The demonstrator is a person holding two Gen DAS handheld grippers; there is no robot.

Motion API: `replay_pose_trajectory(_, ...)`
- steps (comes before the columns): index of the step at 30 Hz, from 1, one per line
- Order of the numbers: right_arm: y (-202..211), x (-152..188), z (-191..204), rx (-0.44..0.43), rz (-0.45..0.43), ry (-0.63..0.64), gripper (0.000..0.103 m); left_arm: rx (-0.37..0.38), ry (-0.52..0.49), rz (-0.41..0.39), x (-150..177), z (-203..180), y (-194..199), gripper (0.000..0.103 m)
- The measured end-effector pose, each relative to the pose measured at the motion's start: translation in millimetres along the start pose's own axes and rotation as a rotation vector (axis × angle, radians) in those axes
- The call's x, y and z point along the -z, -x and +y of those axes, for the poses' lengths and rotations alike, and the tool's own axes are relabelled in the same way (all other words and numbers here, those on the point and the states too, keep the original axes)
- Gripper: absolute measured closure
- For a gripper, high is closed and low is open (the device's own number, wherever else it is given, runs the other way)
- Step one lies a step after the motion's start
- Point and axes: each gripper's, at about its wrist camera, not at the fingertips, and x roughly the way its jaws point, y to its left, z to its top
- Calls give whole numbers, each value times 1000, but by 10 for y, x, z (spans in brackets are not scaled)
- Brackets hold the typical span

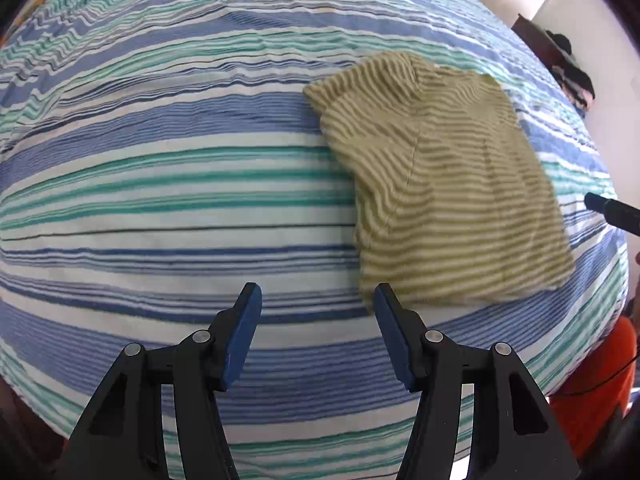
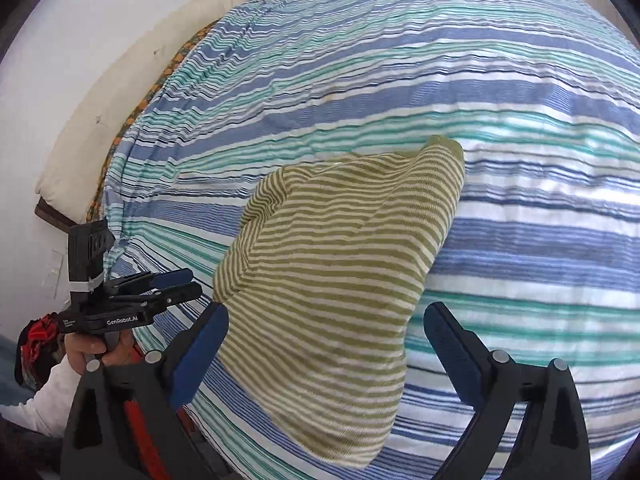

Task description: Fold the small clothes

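A: Your left tongs (image 1: 316, 300) and right tongs (image 2: 326, 324) both gape, holding nothing. The shirt (image 1: 440, 184) lies folded on the bedspread (image 1: 160, 184), just ahead and right of your left tips.

B: Risk?

A: Pinch 1 layer only (thin knit) and the fold peels open.

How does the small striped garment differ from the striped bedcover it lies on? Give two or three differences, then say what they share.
The garment has thin olive-and-cream stripes; the bedcover has blue, teal and white bands of varied width. The garment is a small folded bundle, while the bedcover is spread across the whole bed. The garment lies on top; the bedcover lies beneath it. Both are striped fabric, and neither gripper holds either one.
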Motion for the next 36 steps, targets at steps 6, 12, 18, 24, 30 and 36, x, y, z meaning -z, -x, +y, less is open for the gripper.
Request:
replay_pose_trajectory(6, 408, 897, 297, 237, -59, 24, 3, -247, -45, -194, 505, -184, 779, 4)
replay_pose_trajectory(12, 821, 1020, 1023, 324, -184, 125, 0, -277, 6, -336, 615, -245, 1421, 2)
replay_pose_trajectory(18, 1043, 1132, 1434, 435, -217, 200, 0, -246, 41, -270, 712, -393, 1546, 3)
replay_pose_trajectory(24, 1151, 1301, 1526, 432, -169, 164, 0, -236, 24, -261, 846, -534, 1708, 3)
replay_pose_trajectory(30, 1207, 1401, 1631, 452, -155, 171, 0, -221, 29, -258, 865, -546, 1795, 3)
replay_pose_trajectory(36, 1240, 1401, 1690, 445, -156, 178, 0, -231, 30, -248, 876, -574, 1806, 3)
